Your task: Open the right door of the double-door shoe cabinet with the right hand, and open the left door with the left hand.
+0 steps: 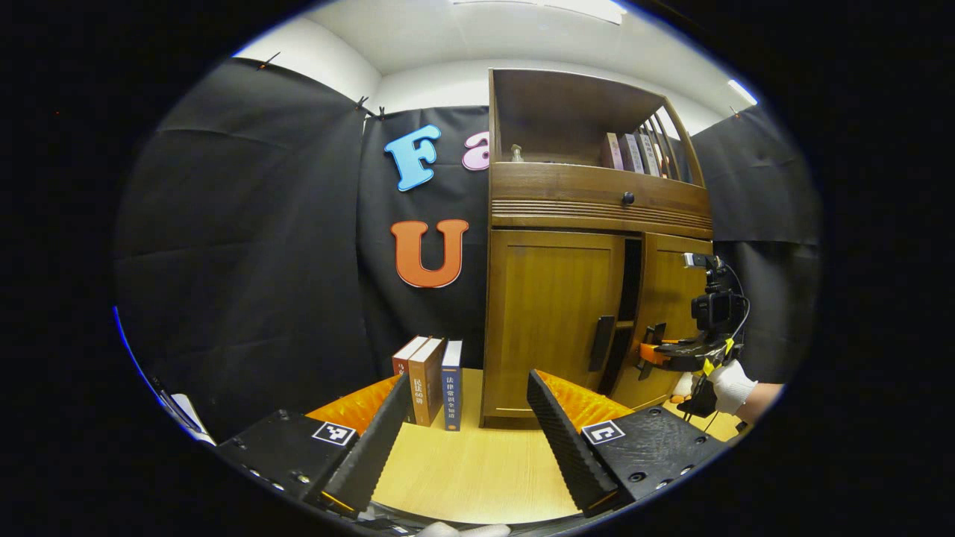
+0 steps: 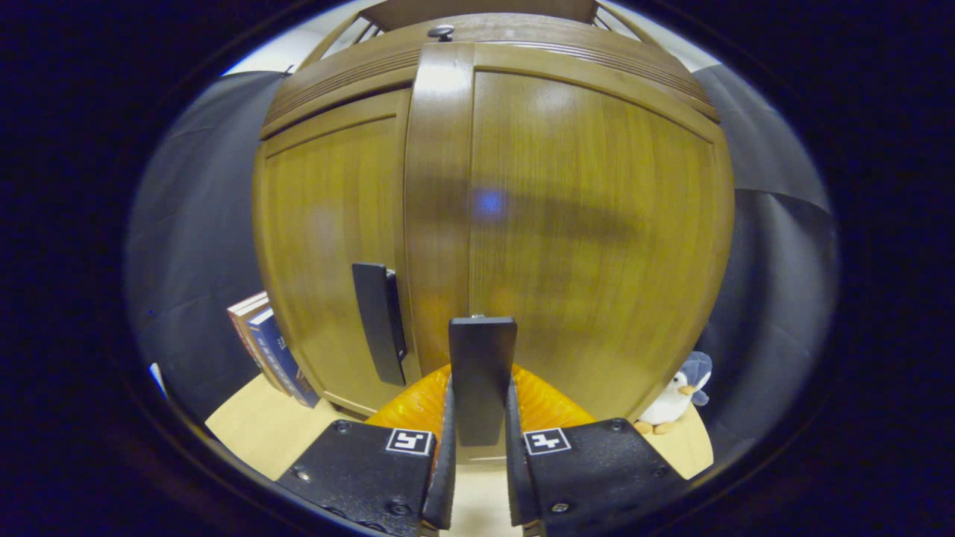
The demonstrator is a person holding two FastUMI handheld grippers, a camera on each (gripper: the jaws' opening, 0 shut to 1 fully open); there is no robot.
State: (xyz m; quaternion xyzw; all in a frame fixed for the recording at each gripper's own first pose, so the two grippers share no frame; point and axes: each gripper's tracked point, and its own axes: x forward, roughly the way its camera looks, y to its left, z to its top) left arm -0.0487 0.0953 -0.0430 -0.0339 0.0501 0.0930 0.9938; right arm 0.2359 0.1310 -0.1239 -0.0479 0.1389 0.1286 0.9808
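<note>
Right gripper (image 2: pixel 481 447) clamped on right door handle (image 2: pixel 482 377), a vertical bar straight ahead betw. its fingers; right door (image 1: pixel 671 317) already slightly ajar. Left gripper (image 1: pixel 470 440) spread apart, holding nothing. Left door handle (image 1: pixel 601 342) ahead and to its right, also upright, well apart; needs reach fwd-right.

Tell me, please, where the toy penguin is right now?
In the right gripper view, the toy penguin stands on the table, low right, beside the cabinet's right door.
</note>
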